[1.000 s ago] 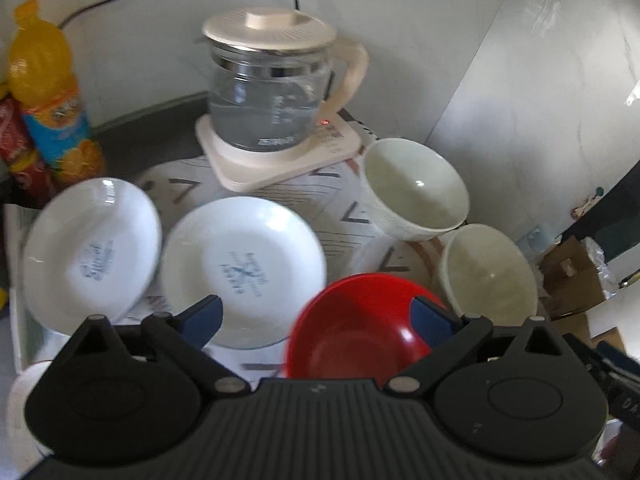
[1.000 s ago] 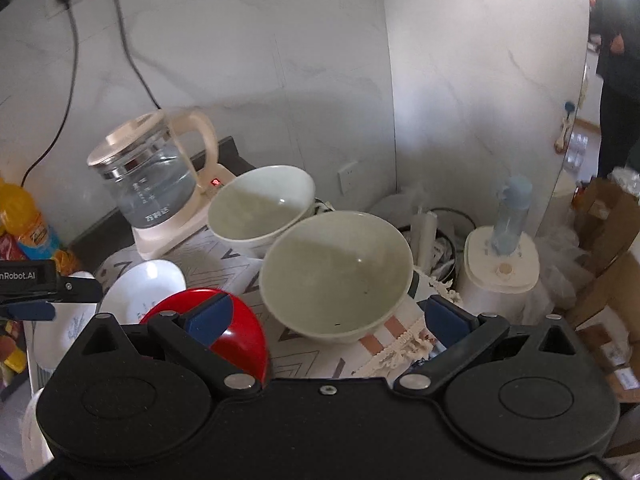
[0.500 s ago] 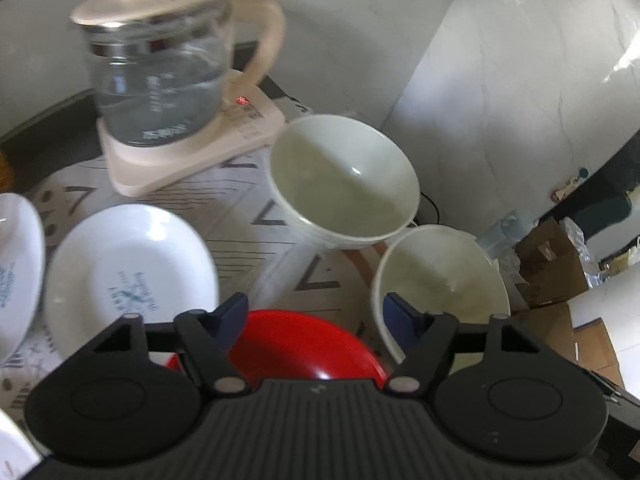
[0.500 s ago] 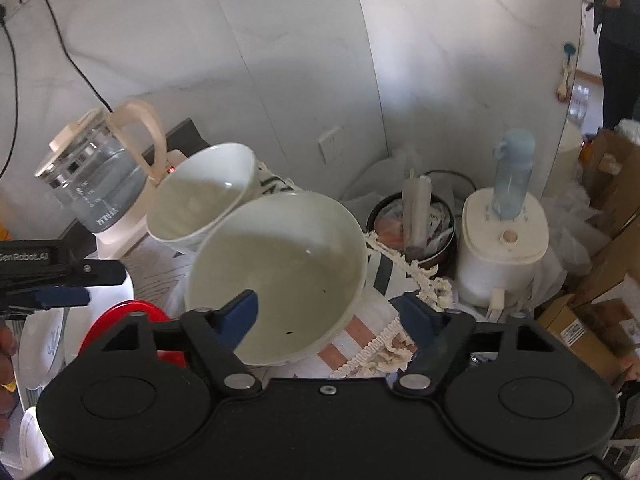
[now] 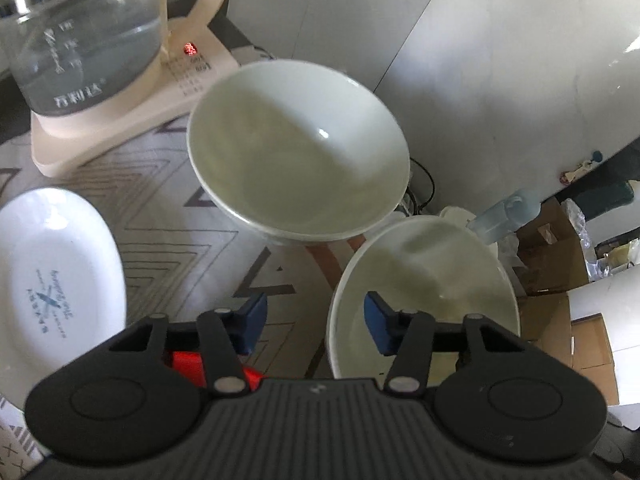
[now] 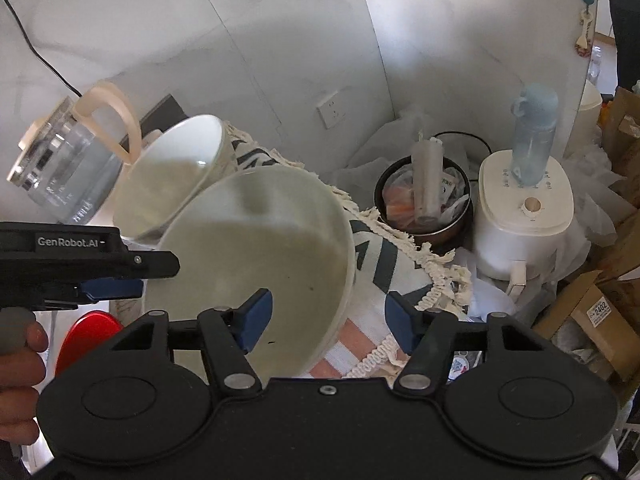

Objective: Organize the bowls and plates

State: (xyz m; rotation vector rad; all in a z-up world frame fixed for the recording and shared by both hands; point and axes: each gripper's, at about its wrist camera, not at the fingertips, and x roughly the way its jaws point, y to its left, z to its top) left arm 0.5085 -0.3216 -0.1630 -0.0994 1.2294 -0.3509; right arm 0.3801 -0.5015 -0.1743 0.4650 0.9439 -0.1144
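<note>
Two white bowls sit on a patterned cloth. The near bowl (image 5: 424, 288) (image 6: 256, 256) has both grippers at it. My left gripper (image 5: 316, 322) is open, its jaws straddling the bowl's left rim, one pad inside and one outside. My right gripper (image 6: 328, 316) is open, straddling the bowl's right rim. The far bowl (image 5: 296, 148) (image 6: 172, 172) stands behind, touching it. A white plate (image 5: 56, 276) lies at left. A red bowl (image 5: 188, 360) (image 6: 86, 340) is mostly hidden under the left gripper.
A glass kettle (image 5: 80, 32) (image 6: 68, 160) on its cream base stands at the back left. Right of the cloth's fringed edge are a dark pot with packets (image 6: 424, 204), a white appliance with a blue bottle (image 6: 524, 200), and cardboard boxes (image 5: 560, 308).
Both grippers moved forward and right, closing in on the near white bowl until their jaws straddle its rim. The red bowl and left plates slid out of view.
</note>
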